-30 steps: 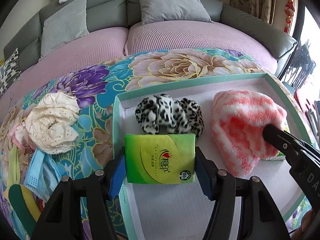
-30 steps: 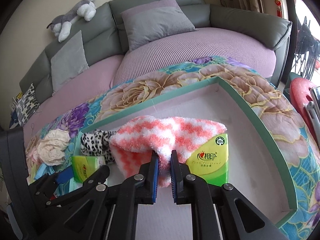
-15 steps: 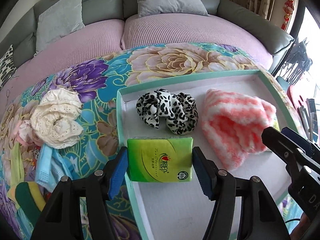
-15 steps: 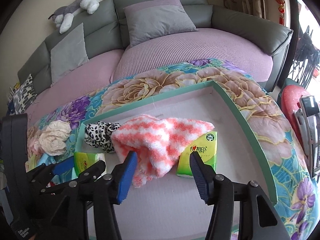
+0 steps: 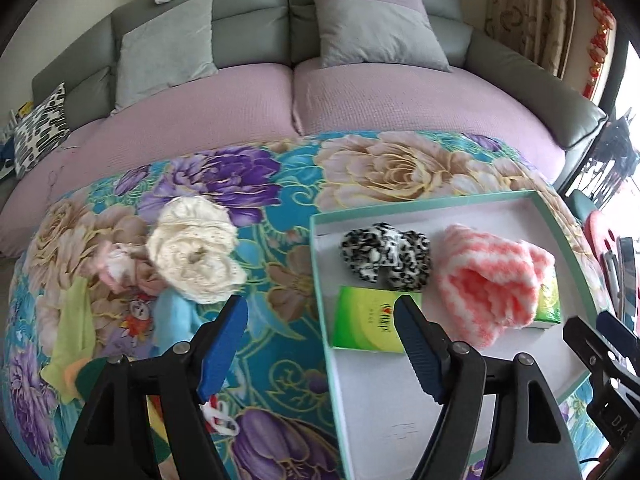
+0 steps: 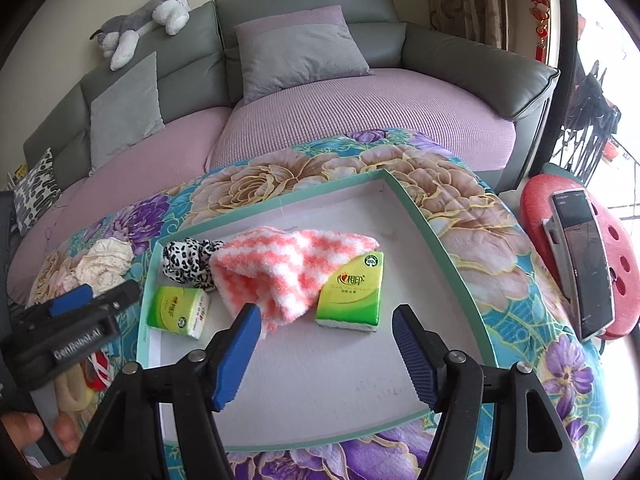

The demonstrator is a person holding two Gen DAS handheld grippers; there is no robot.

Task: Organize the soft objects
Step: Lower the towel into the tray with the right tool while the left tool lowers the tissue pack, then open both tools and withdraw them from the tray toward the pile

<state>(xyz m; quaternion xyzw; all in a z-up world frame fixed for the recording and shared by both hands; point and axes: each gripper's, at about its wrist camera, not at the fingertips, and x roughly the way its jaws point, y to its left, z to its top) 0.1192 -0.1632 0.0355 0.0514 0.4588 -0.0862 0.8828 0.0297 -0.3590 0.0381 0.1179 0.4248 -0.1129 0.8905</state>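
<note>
A shallow white tray with a green rim lies on the flowered cloth. In it are a leopard-print scrunchie, a pink-and-white fuzzy cloth and two green tissue packs, the left one also in the right wrist view. The cloth partly covers the right pack. My left gripper is open and empty over the tray's left rim. My right gripper is open and empty above the tray's front.
Left of the tray lie a cream lace scrunchie, a pink item, a light blue cloth and yellow-green fabric. A phone rests on a red stool at right. A sofa stands behind.
My left gripper let go of the green tissue pack in the tray and drew back to the left. My right gripper opened, released the pink cloth and pulled back.
</note>
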